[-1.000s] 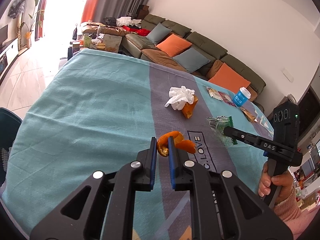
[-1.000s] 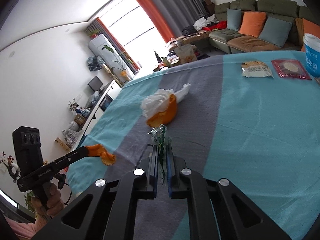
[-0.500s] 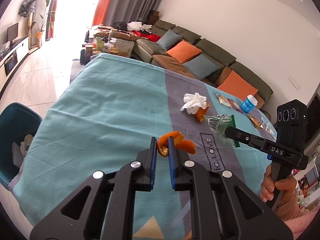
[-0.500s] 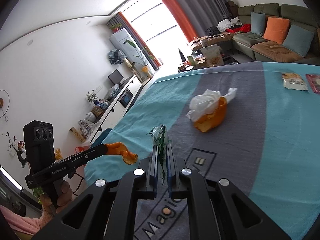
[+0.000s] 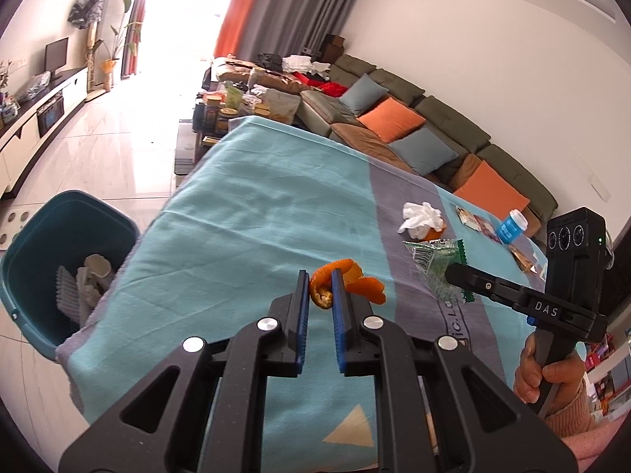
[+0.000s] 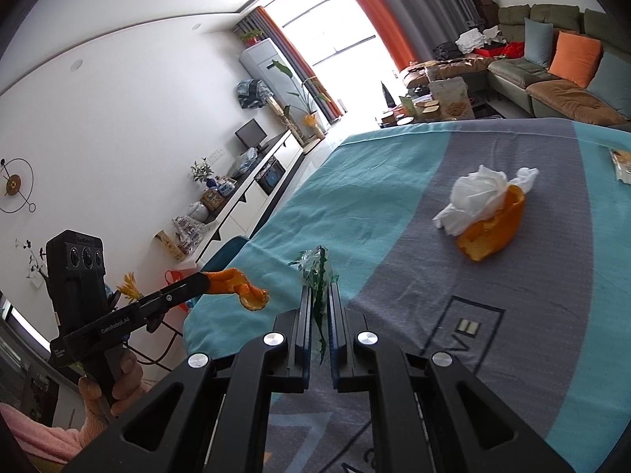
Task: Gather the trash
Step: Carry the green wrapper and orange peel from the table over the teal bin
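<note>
My left gripper (image 5: 320, 278) is shut on a curled orange peel (image 5: 355, 280) and holds it above the teal and grey tablecloth (image 5: 244, 213). My right gripper (image 6: 318, 289) is shut on a crumpled green and clear wrapper (image 6: 315, 272), also above the table. In the left wrist view the wrapper (image 5: 435, 260) hangs from the right gripper at the right. In the right wrist view the peel (image 6: 240, 287) hangs from the left gripper at the left. A white tissue (image 6: 479, 193) lies on a second orange peel (image 6: 493, 228) on the grey stripe. A teal bin (image 5: 59, 260) stands on the floor past the table's left edge.
Snack packets (image 5: 475, 222) and a blue-labelled bottle (image 5: 512, 226) lie at the table's far right end. A sofa (image 5: 414, 126) with cushions runs along the wall. A low cluttered table (image 5: 232, 106) stands beyond the table's far end. The bin holds some pale trash.
Both grippers have moved left towards the table's edge with their loads. The teal bin has come fully into the left wrist view.
</note>
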### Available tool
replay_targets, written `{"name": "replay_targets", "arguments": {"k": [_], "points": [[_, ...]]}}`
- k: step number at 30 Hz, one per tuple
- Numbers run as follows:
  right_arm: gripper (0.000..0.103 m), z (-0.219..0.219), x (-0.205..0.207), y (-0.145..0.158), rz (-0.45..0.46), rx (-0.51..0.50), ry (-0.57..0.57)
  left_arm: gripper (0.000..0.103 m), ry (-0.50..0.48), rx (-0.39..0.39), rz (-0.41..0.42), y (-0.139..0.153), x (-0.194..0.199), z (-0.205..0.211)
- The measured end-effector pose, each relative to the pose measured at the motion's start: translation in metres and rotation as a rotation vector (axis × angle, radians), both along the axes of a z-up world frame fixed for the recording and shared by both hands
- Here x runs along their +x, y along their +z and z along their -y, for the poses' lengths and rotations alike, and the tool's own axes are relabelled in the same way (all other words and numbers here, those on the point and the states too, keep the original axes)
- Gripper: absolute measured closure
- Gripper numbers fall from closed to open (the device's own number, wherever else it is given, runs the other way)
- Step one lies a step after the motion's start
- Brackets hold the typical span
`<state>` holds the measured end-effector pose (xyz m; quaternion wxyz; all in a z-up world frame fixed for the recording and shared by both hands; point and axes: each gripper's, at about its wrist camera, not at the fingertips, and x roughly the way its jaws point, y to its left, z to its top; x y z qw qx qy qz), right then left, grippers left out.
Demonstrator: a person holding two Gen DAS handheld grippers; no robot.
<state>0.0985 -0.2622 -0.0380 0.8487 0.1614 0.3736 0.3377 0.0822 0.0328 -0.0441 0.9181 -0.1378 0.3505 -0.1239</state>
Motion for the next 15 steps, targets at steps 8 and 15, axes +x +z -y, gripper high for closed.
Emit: {"name": "replay_targets", "arguments": {"k": [8,15], "points": [[0.097,-0.022,0.005,0.002,0.002,-0.004,0.056,0.092,0.042,-0.002,0.003,0.001,-0.007,-0.019],[0.097,-0.039,0.008,0.0,-0.004,-0.003,0.098,0.091,0.076,0.002,0.008,0.003,-0.012,-0.032]]}}
